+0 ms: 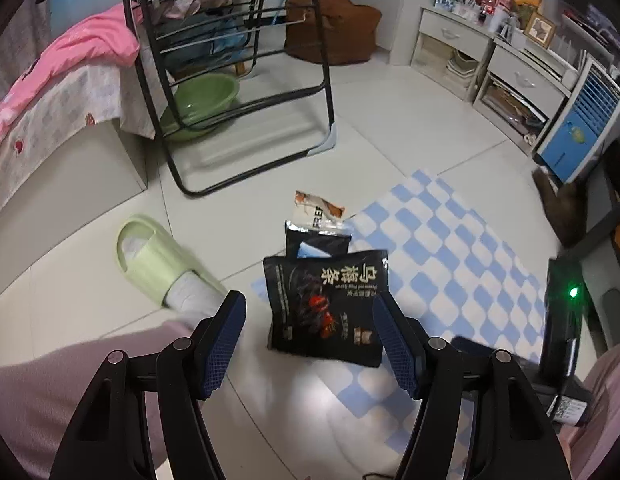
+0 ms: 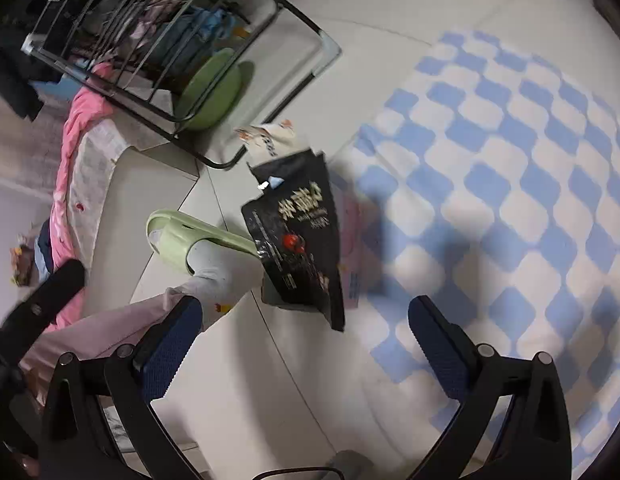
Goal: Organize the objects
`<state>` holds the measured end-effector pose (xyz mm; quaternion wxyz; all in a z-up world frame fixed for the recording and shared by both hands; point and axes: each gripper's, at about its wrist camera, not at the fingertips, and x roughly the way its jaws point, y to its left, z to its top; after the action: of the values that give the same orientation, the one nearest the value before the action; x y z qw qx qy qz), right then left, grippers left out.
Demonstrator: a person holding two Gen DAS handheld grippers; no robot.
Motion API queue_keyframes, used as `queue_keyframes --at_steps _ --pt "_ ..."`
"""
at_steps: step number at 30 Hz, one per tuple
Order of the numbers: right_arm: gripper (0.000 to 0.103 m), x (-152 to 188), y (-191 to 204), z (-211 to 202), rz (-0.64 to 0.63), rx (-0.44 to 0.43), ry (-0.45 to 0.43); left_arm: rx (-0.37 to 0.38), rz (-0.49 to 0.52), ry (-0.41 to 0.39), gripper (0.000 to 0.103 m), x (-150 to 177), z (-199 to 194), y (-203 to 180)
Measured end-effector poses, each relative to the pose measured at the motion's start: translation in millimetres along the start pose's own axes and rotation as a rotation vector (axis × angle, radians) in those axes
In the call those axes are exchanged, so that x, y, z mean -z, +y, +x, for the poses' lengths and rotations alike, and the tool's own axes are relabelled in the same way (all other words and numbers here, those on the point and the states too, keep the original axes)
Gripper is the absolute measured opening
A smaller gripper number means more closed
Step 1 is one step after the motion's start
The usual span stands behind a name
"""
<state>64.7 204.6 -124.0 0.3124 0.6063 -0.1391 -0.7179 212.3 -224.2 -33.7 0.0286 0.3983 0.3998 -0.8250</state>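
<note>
Three snack packets lie in an overlapping row on the floor, at the left edge of the blue-and-white checked mat. The large black packet is nearest; a smaller black packet is partly tucked behind it; a white-and-orange packet lies farthest, toward the drying rack. Judged from this grouping, the sorting appears well advanced: the packets are gathered in one line, and no loose item shows elsewhere on the mat. The right wrist view is blurred, so a pale object beneath the large black packet cannot be identified. The left tongs are spread wide and empty, positioned above the near end of the large black packet without touching it. The right tongs are likewise spread and hold nothing; they point down at the near left part of the mat, to the right of the packets. A person's foot in a green slipper rests on the floor just left of the row.
</note>
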Motion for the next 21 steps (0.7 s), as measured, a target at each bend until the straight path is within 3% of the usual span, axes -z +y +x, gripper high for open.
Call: queue_keyframes --at_steps 7,11,18,21 --pt "0.103 -2.3 -3.0 1.5 -0.041 0.105 -0.014 -0.027 -0.086 0.036 0.065 1.8 3.3 21.2" --pt "0.103 -2.8 3.1 1.4 -0.095 0.153 -0.021 -0.086 -0.073 0.028 0.065 -12.5 7.2 18.5" --pt "0.103 2.9 6.7 7.6 -0.149 0.188 0.014 -0.055 -0.068 0.034 0.065 -17.8 9.3 13.7" --pt "0.103 3.6 8.1 7.2 -0.162 0.199 0.017 -0.087 -0.050 0.024 0.065 -15.7 5.8 10.0"
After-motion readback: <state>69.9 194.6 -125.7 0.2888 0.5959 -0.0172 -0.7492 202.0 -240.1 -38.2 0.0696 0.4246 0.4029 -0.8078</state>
